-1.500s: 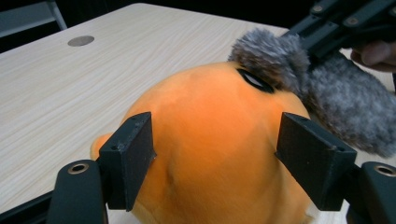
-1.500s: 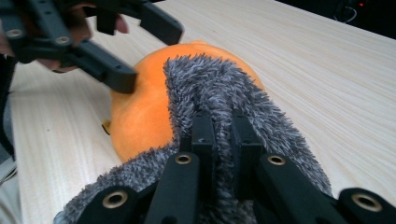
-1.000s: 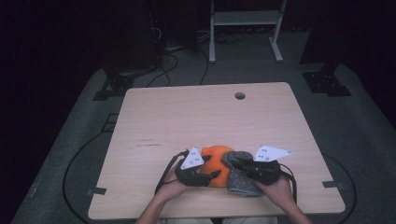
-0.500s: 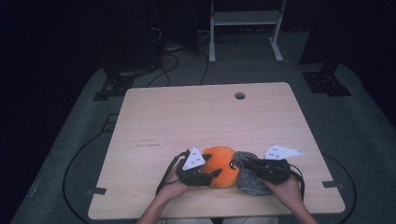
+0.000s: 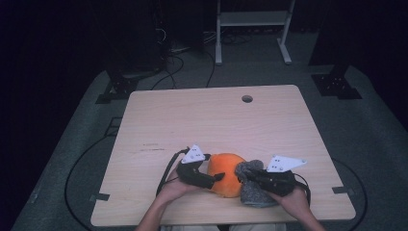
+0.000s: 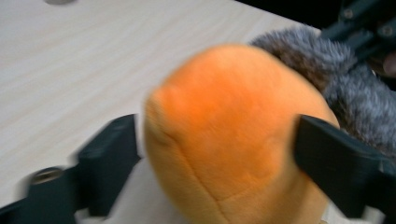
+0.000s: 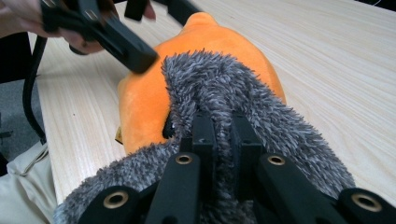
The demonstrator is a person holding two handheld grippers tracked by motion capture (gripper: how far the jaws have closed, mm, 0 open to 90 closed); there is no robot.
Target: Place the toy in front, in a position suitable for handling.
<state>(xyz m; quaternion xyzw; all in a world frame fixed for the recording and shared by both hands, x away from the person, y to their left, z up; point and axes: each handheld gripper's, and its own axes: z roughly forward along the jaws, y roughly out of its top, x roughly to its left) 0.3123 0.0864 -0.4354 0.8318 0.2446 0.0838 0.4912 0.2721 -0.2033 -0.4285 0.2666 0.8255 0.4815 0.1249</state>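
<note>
right gripper view: right tongs (image 7: 222,135) pinch grey fur (image 7: 261,121); left tongs (image 6: 233,163) apart around orange plush (image 6: 233,140) (near counter (image 5: 202,120) front edge); next, close left.

1. Your left hand (image 5: 174,186) held the left gripper (image 5: 217,177) low, jaws spread wide apart.
2. Your right hand (image 5: 293,199) held the right gripper (image 5: 243,175), jaws pinched nearly together.
3. Both forearms entered from the bottom edge.

Table (image 5: 211,120) beyond the plush toy (image 5: 226,173) looks bare, seemingly passable.
</note>
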